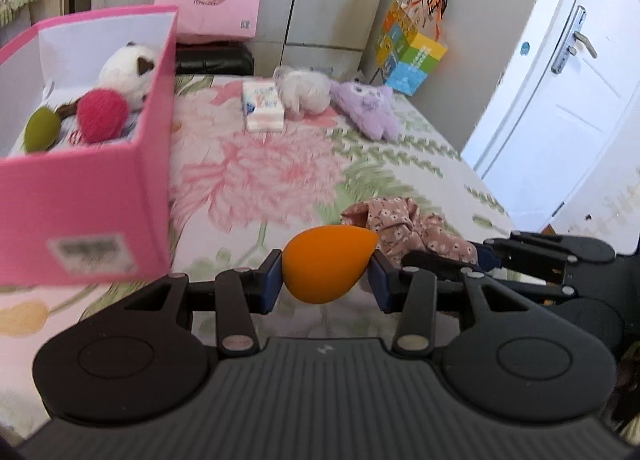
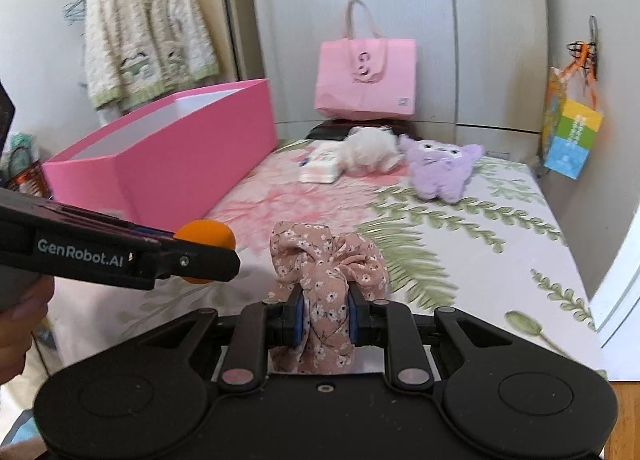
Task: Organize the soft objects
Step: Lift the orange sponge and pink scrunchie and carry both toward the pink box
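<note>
Floral bedding (image 1: 256, 163) fills both views, with the pink box (image 1: 92, 195) standing open at the bed's left side. I have my left gripper (image 1: 326, 278) closed on an orange sponge egg (image 1: 326, 266), pinched across its fat middle, and my right gripper (image 2: 323, 318) clamped tight on a bunched floral scrunchie (image 2: 326, 272); both loads are lifted off the bed, short of the box.

My worry is the egg: it is smooth, rounded and springy, held only at two small pads, so I judge a bump against the box's near wall could squirt it out onto the bed. The scrunchie hangs loose below the pads and could snag the rim if I come in low. The two grippers also sit close together and could knock each other on the way in.

Only the left wrist view looks into the box, where a green sponge (image 1: 42, 127), a red yarn ball (image 1: 102, 119) and a white plush (image 1: 126, 71) already lie. Only the right wrist view shows the cardigan (image 2: 146, 31) hanging behind, and the left gripper from its side. Both show the purple plush (image 2: 438, 165) waiting.
</note>
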